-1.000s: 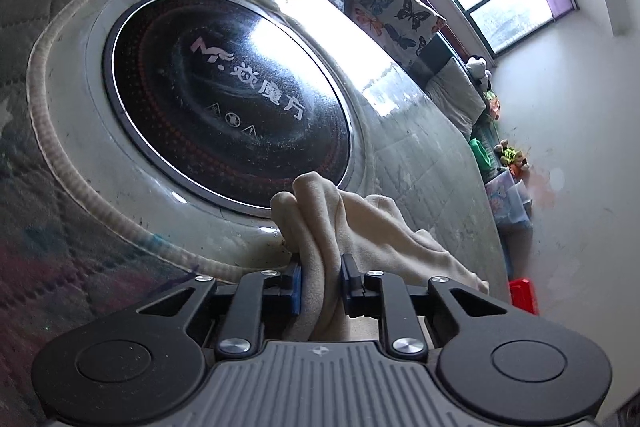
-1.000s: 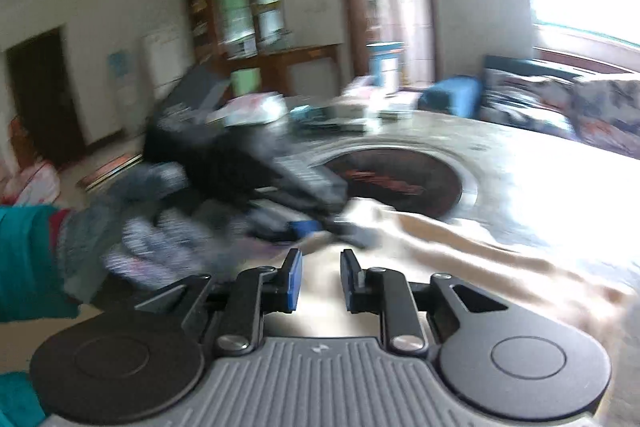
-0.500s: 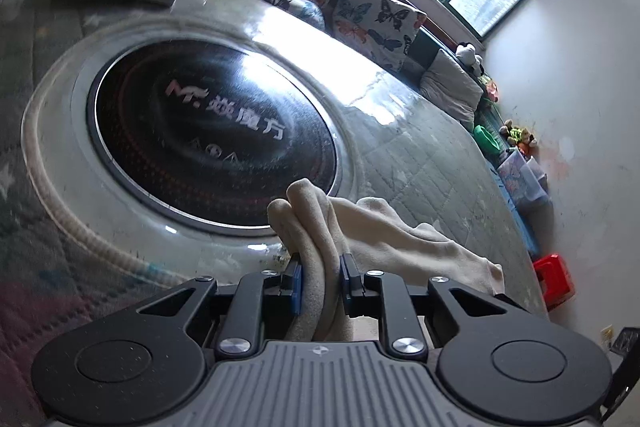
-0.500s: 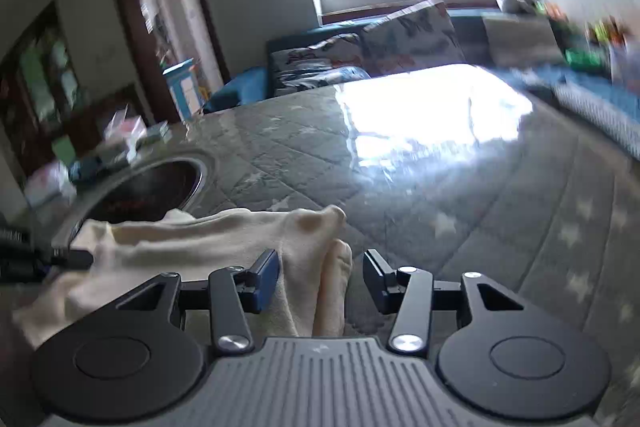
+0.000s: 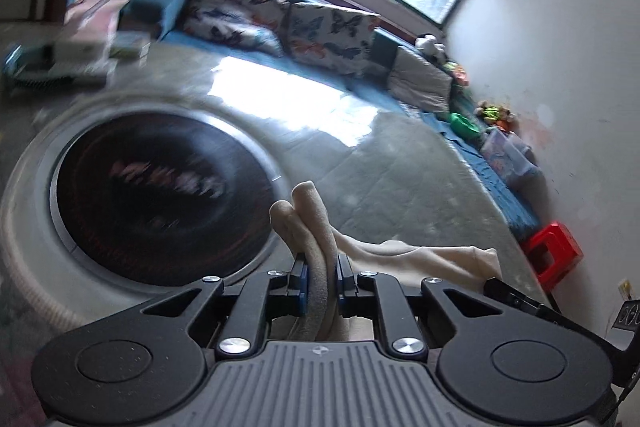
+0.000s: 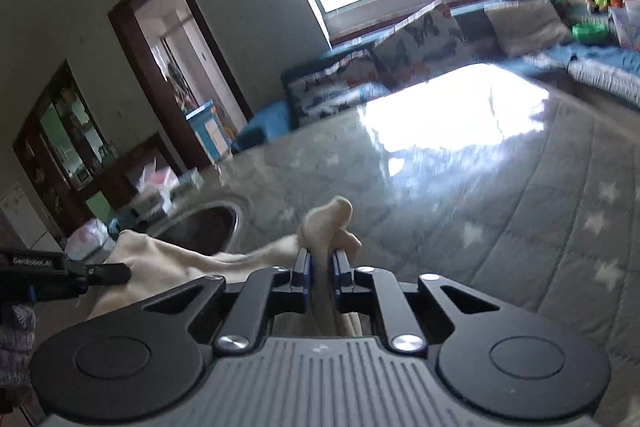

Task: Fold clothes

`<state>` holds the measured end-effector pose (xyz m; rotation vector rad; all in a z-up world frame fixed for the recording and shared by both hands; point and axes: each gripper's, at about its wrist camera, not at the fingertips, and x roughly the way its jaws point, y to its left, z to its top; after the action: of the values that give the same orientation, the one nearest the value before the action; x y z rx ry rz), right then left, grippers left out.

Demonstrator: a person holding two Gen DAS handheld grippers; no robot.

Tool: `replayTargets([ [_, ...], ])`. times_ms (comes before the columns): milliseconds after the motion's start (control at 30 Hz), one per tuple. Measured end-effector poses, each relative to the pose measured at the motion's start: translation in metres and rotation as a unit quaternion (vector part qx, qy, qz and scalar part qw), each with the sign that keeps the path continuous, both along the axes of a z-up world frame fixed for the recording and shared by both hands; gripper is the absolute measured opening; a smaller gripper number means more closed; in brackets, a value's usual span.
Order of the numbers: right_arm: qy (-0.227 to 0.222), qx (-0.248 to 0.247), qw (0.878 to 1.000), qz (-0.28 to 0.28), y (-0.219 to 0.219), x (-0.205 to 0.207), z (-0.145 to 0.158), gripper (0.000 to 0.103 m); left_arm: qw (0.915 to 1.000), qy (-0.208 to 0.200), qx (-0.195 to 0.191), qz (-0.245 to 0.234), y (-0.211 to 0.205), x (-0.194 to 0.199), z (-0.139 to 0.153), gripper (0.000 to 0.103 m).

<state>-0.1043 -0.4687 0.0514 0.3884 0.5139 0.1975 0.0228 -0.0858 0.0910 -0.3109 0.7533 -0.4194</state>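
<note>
Left wrist view: the grey quilted tabletop (image 5: 400,179) fills the scene, with a round black cooktop (image 5: 160,195) set into it and a sofa (image 5: 280,23) beyond. A cream garment (image 5: 400,251) stretches above the tabletop between the two tools. The left hand-held gripper (image 5: 319,279) is closed tight on a bunched end of it, folds poking up past the pads. In the right wrist view, the right hand-held gripper (image 6: 320,273) is likewise clamped on the cloth's other end.

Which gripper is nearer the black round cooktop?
Left. The left gripper hangs at the cooktop rim; the right gripper sits farther along the cream garment.
</note>
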Motion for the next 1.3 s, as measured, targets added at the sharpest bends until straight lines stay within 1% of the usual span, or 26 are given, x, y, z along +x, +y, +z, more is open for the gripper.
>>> replayTargets([
  [133,-0.024,-0.017,0.999,-0.026,-0.019,-0.01,0.019,0.009,0.9996,-0.019,0.002,-0.021,-0.028,0.01,0.012,0.014],
  [267,-0.035,-0.038,0.997,-0.056,-0.045,-0.013,0.032,0.002,0.9988,-0.026,0.009,-0.041,-0.059,0.021,0.015,0.014],
  [333,-0.041,-0.051,0.995,-0.077,-0.06,-0.013,0.04,0.001,0.9983,-0.027,0.012,-0.05,-0.075,0.027,0.015,0.014],
  [433,-0.032,-0.053,0.993,-0.1,-0.082,-0.011,0.045,0.001,0.9975,-0.028,0.023,-0.06,-0.098,0.036,0.014,0.014],
  [500,-0.022,-0.053,0.992,-0.113,-0.092,-0.011,0.043,0.001,0.9971,-0.027,0.026,-0.066,-0.106,0.038,0.012,0.014],
  [567,-0.011,-0.049,0.992,-0.114,-0.097,-0.012,0.036,0.008,0.9967,-0.029,0.037,-0.065,-0.108,0.038,0.009,0.014],
  [600,-0.005,-0.042,0.993,-0.111,-0.099,-0.013,0.031,0.009,0.9965,-0.029,0.044,-0.064,-0.109,0.037,0.008,0.014],
  [633,0.003,-0.025,0.994,-0.107,-0.1,-0.013,0.022,0.013,0.9966,-0.028,0.048,-0.061,-0.107,0.038,0.006,0.014],
  [667,0.007,-0.018,0.994,-0.104,-0.1,-0.013,0.017,0.022,0.9968,-0.023,0.051,-0.056,-0.104,0.039,0.003,0.014],
  [700,0.015,-0.007,0.995,-0.097,-0.099,-0.012,0.008,0.025,0.9971,-0.019,0.053,-0.051,-0.101,0.04,0.001,0.014],
  [733,0.019,-0.001,0.996,-0.092,-0.099,-0.011,0.003,0.031,0.9973,-0.016,0.056,-0.046,-0.098,0.042,-0.001,0.014],
  [800,0.028,0.014,0.996,-0.079,-0.095,-0.005,-0.009,0.033,0.9974,-0.011,0.06,-0.039,-0.092,0.044,-0.003,0.014],
  [933,0.041,0.025,0.998,-0.052,-0.084,0.014,-0.024,0.048,0.9973,-0.005,0.066,-0.032,-0.087,0.047,-0.008,0.014],
  [1067,0.056,0.009,0.996,-0.065,-0.067,0.026,-0.033,0.05,0.9972,-0.003,0.068,-0.029,-0.084,0.046,-0.012,0.014],
  [1100,0.053,0.004,0.996,-0.07,-0.065,0.026,-0.033,0.051,0.9972,-0.003,0.069,-0.029,-0.084,0.046,-0.012,0.014],
  [1167,0.05,-0.007,0.996,-0.076,-0.059,0.026,-0.034,0.05,0.9971,-0.001,0.07,-0.03,-0.085,0.047,-0.013,0.014],
  [1200,0.051,-0.001,0.996,-0.074,-0.059,0.027,-0.034,0.049,0.9971,-0.001,0.07,-0.03,-0.085,0.047,-0.013,0.014],
  [1233,0.051,0.005,0.996,-0.073,-0.058,0.028,-0.033,0.046,0.9971,-0.001,0.07,-0.031,-0.086,0.046,-0.013,0.014],
  [1267,0.053,0.011,0.996,-0.07,-0.057,0.029,-0.033,0.036,0.997,-0.002,0.071,-0.032,-0.087,0.045,-0.013,0.014],
  [1300,0.056,0.016,0.996,-0.061,-0.055,0.031,-0.034,0.032,0.9969,-0.003,0.071,-0.033,-0.088,0.045,-0.012,0.014],
])
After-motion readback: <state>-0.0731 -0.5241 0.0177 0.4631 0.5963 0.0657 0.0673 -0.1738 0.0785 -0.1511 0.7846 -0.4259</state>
